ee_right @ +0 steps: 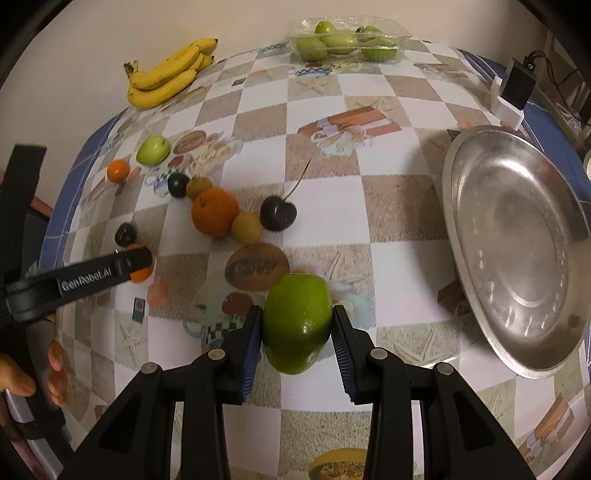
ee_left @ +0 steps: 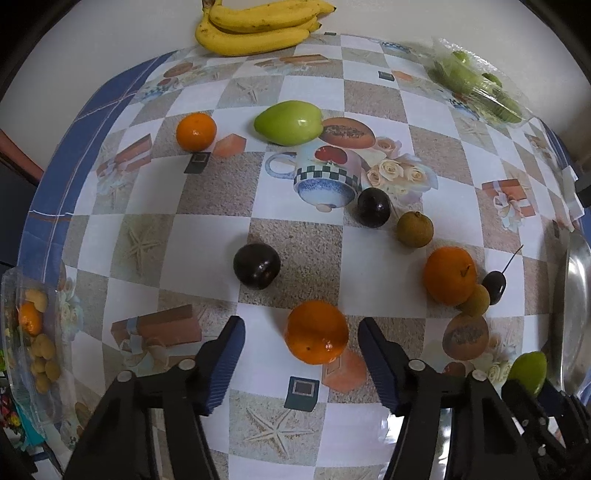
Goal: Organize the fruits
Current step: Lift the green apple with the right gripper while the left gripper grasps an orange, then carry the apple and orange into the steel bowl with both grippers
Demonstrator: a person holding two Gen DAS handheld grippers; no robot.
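My right gripper [ee_right: 297,325] is shut on a green apple [ee_right: 297,323] and holds it over the table, left of the steel plate [ee_right: 517,243]. My left gripper [ee_left: 301,338] is open with an orange [ee_left: 317,331] between its fingers; the pads do not touch it. Loose on the table lie another orange [ee_left: 450,275], a small orange [ee_left: 195,132], a second green apple [ee_left: 288,122], dark plums [ee_left: 256,266] [ee_left: 373,207], a cherry [ee_left: 494,287] and brown longans [ee_left: 414,229].
A banana bunch [ee_left: 255,26] lies at the far edge. A clear tray of green fruit [ee_right: 349,38] sits at the back. A clear box of small fruit [ee_left: 33,332] is at the left edge. A black charger [ee_right: 515,88] stands at the right.
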